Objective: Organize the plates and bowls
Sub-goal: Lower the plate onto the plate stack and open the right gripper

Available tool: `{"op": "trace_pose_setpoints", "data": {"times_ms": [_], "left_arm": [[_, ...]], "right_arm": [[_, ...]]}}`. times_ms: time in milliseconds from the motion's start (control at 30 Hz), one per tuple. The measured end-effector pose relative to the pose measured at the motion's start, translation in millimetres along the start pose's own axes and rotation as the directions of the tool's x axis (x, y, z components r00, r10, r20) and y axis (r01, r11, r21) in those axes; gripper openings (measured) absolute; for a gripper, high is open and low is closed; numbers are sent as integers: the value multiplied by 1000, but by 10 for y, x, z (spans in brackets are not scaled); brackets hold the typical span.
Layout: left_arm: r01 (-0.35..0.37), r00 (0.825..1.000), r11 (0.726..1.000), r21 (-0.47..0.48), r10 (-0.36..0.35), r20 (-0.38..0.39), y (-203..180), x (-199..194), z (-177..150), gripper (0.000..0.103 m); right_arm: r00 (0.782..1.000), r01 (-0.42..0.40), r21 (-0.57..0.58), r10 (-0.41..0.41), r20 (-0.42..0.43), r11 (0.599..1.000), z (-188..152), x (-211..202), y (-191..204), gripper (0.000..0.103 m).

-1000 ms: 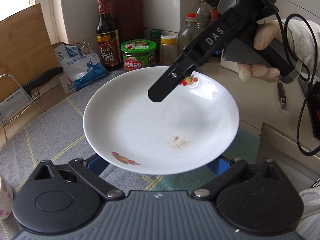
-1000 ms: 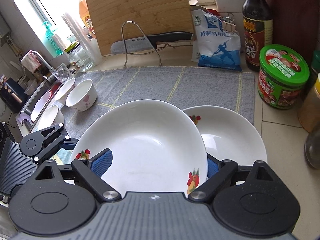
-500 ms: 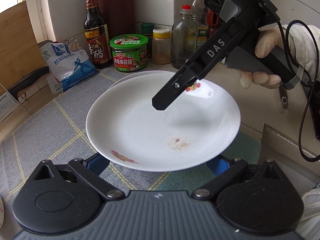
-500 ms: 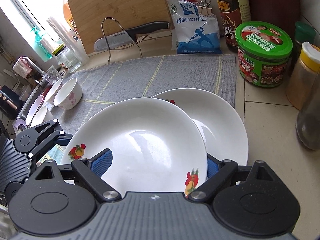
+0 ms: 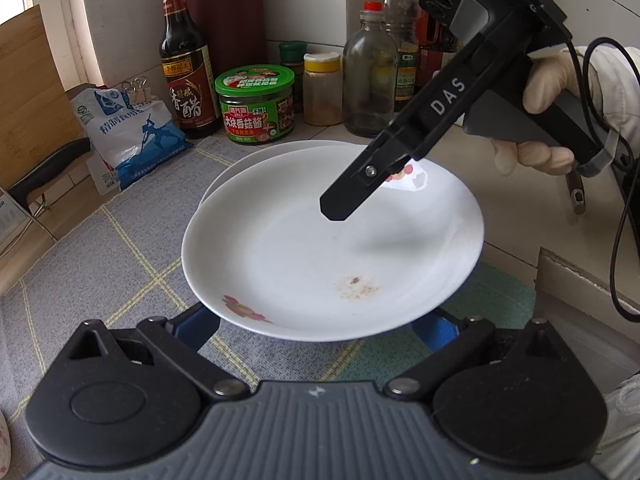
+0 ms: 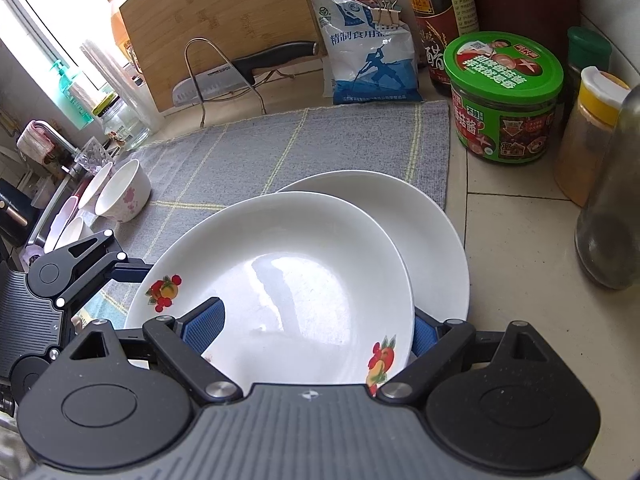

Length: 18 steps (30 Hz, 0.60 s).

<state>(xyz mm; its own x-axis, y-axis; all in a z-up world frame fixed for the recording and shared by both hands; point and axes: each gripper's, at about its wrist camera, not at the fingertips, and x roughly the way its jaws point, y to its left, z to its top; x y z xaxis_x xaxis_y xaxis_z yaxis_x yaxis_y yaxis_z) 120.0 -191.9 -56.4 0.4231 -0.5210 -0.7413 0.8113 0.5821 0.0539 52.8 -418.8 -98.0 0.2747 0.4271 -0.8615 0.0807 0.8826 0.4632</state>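
Observation:
A white plate with fruit prints (image 5: 320,248) (image 6: 280,264) hangs tilted over the grey mat, held from two sides. My left gripper (image 5: 316,326) has both blue pads tucked under the plate's near rim, and its body shows at the left in the right wrist view (image 6: 80,264). My right gripper (image 6: 316,328) takes the opposite rim, one pad on the plate's inside and the other outside and below it. One black finger (image 5: 344,204) of it reaches over the plate. A second white plate (image 5: 240,164) (image 6: 432,232) lies just beneath, partly covered.
Behind the plates stand a green-lidded jar (image 6: 504,96), a vinegar bottle (image 5: 184,68), a yellow-capped spice jar (image 5: 322,88) and a glass bottle (image 5: 368,76). A salt bag (image 6: 368,60), a knife on a wire rack (image 6: 240,72) and a cutting board (image 6: 216,12) line the back. Bowls (image 6: 120,196) sit at the mat's left end.
Both grippers carried the plate toward the jars in the corner and a little lower. The second plate has come into the left wrist view, and the held plate now covers more of it.

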Motion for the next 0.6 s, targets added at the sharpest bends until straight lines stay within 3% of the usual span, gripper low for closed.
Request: {"op": "trace_pose_setpoints", "data": {"times_ms": [600], "left_arm": [[17, 1000, 1000, -16, -17, -6, 79, 170, 66, 100]], "right_arm": [[999, 47, 15, -47, 2, 999, -91, -148, -12, 95]]}}
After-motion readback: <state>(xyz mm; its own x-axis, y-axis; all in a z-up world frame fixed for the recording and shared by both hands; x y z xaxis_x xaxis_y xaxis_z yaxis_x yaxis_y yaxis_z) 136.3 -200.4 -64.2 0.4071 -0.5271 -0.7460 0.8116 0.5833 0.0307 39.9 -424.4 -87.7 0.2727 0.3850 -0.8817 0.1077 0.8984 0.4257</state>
